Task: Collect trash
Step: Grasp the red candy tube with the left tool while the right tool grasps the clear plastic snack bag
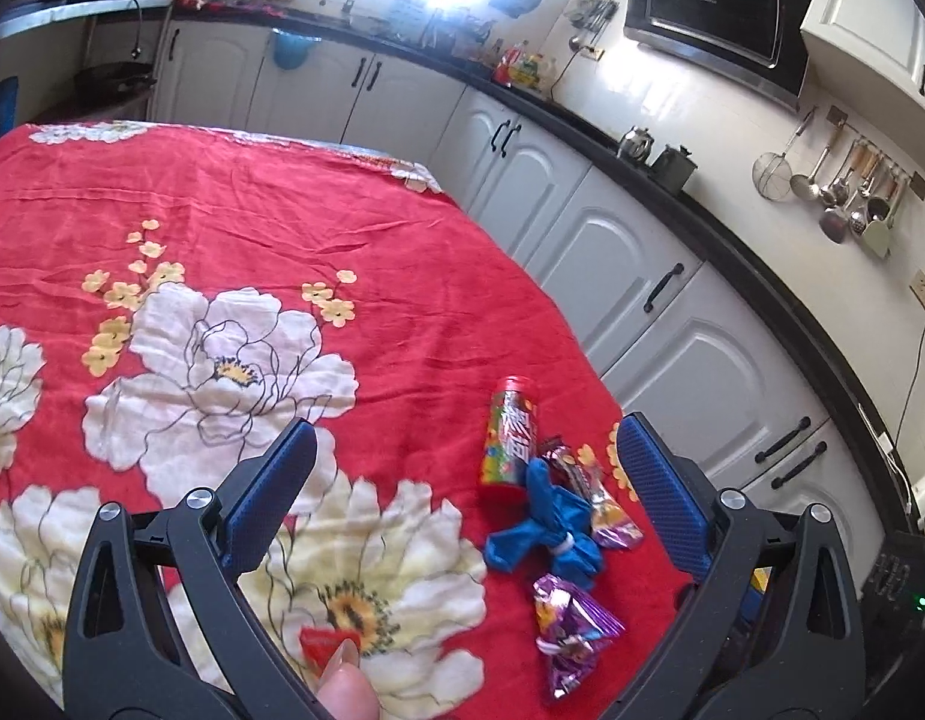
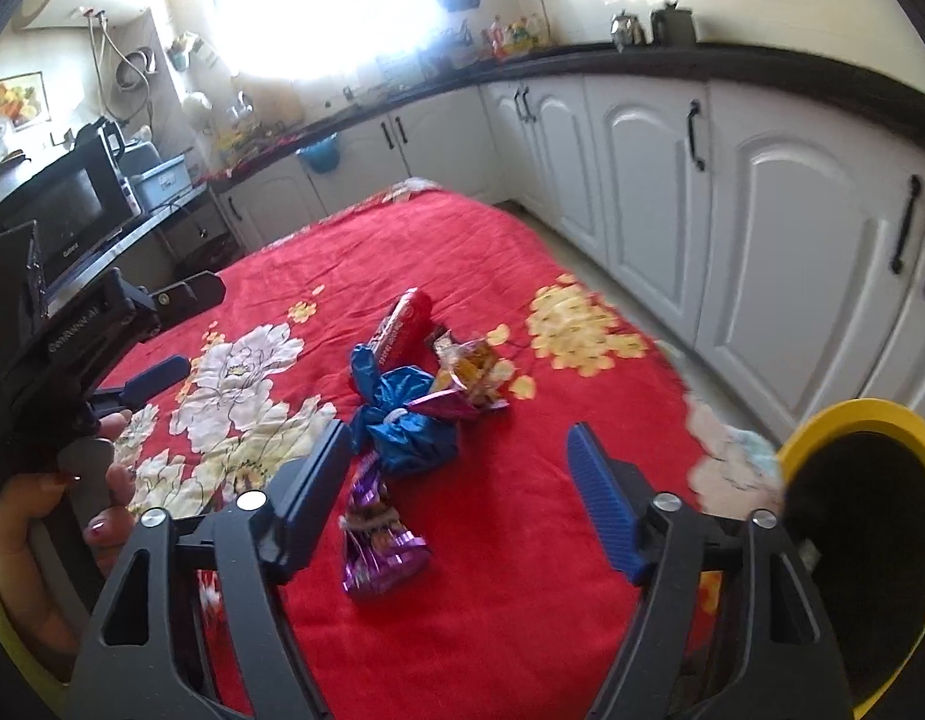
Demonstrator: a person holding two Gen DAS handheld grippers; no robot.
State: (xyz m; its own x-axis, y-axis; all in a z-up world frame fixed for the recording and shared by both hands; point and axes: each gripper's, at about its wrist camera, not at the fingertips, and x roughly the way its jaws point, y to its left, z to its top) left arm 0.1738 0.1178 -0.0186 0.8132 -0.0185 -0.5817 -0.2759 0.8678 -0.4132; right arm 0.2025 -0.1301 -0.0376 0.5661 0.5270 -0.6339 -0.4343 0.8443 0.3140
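Trash lies on a red floral tablecloth (image 1: pixel 402 276): a red candy tube (image 1: pixel 507 438), a crumpled blue wrapper (image 1: pixel 549 525), a purple foil wrapper (image 1: pixel 567 630) and a yellow-purple wrapper (image 1: pixel 600 501). My left gripper (image 1: pixel 465 456) is open and empty above the cloth, the trash between its fingers toward the right one. My right gripper (image 2: pixel 456 456) is open and empty; the blue wrapper (image 2: pixel 402 420), purple wrapper (image 2: pixel 378 546), tube (image 2: pixel 402 324) and yellow wrapper (image 2: pixel 471 372) lie just ahead. The left gripper's body (image 2: pixel 72 348) shows at left.
A yellow-rimmed bin (image 2: pixel 864 540) with a black inside stands at the table's right edge. White cabinets (image 1: pixel 612 252) under a black counter run along the right. A small red scrap (image 1: pixel 324 648) lies near my left hand. A microwave (image 2: pixel 60 210) sits far left.
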